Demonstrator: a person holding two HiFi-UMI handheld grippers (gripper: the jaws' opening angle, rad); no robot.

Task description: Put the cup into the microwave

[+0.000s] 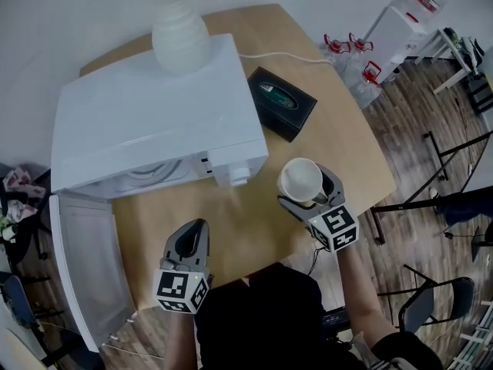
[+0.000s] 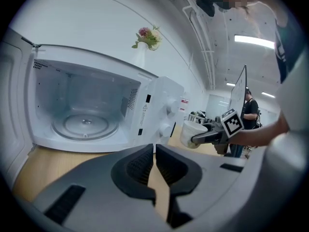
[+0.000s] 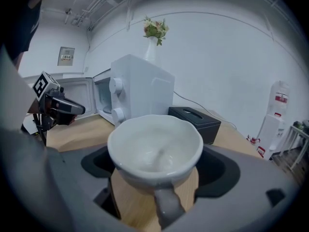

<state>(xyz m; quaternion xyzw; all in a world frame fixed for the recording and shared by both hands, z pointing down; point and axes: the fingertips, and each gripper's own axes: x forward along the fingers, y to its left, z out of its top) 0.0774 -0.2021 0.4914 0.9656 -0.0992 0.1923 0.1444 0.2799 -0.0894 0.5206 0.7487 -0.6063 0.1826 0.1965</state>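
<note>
The white cup [image 1: 300, 179] is held upright above the wooden table [image 1: 254, 230], with my right gripper [image 1: 310, 185] shut on it; in the right gripper view the cup [image 3: 154, 146] fills the space between the jaws, handle toward the camera. The white microwave [image 1: 154, 114] stands at the table's far left, its door [image 1: 88, 272] swung open to the left. The left gripper view shows its cavity with a bare glass turntable [image 2: 85, 125]. My left gripper [image 1: 192, 228] hovers in front of the microwave, shut, holding nothing. The cup is right of the microwave's control knobs.
A white vase [image 1: 179, 33] with flowers stands on top of the microwave. A black tissue box [image 1: 282, 102] lies on the table just right of it, behind the cup. Water bottles [image 1: 350, 52], a chair [image 1: 435, 299] and stands are on the floor to the right.
</note>
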